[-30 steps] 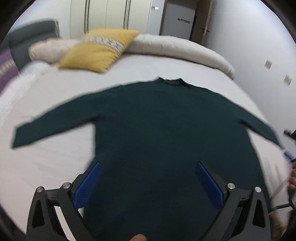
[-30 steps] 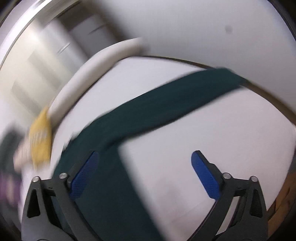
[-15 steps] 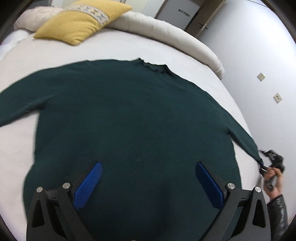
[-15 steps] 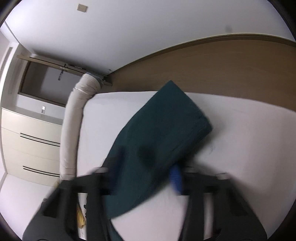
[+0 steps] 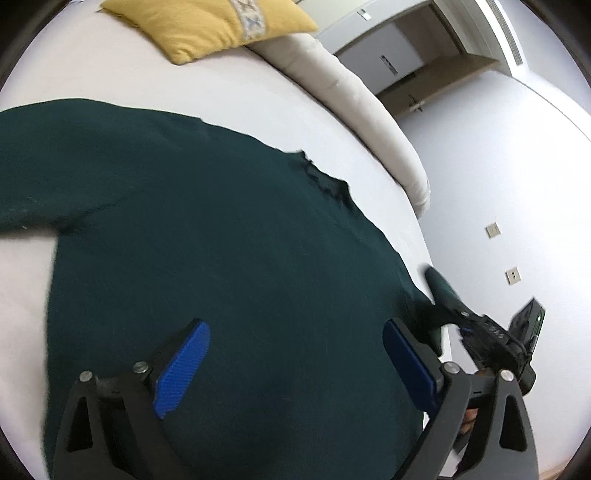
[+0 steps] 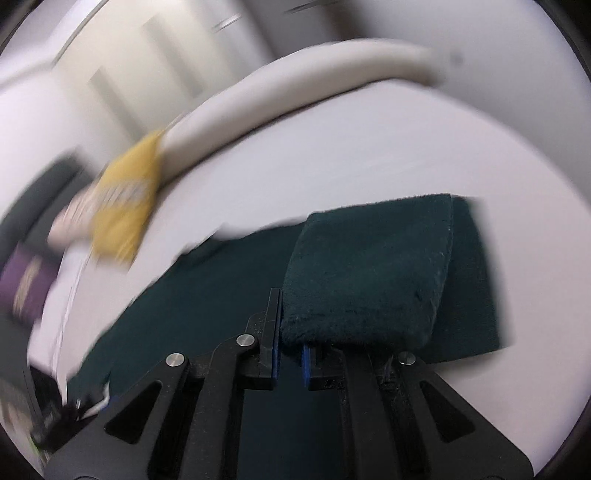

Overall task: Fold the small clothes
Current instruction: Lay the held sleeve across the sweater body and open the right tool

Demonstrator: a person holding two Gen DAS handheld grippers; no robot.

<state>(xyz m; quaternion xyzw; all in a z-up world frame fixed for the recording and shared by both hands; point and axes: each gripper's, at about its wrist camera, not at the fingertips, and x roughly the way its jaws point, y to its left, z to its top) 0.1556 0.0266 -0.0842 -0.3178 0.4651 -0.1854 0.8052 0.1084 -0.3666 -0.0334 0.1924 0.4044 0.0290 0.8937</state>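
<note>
Partly cut off at the frame edges, a dark green sweater (image 5: 207, 236) lies flat on a white bed (image 5: 122, 74). Left gripper (image 5: 295, 365) hovers over it, jaws wide, closing slightly. Only the blurred right view shows the right gripper (image 6: 291, 354) clamped on the sleeve cuff (image 6: 369, 273).

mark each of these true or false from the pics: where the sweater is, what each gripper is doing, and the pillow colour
1. The dark green sweater lies on the white bed. True.
2. The right gripper is open and empty. False: it is shut on the sleeve.
3. The left gripper grips the collar. False: its jaws are closing, wide apart over the sweater's body, pinching nothing.
4. A yellow pillow sits at the head of the bed. True.
</note>
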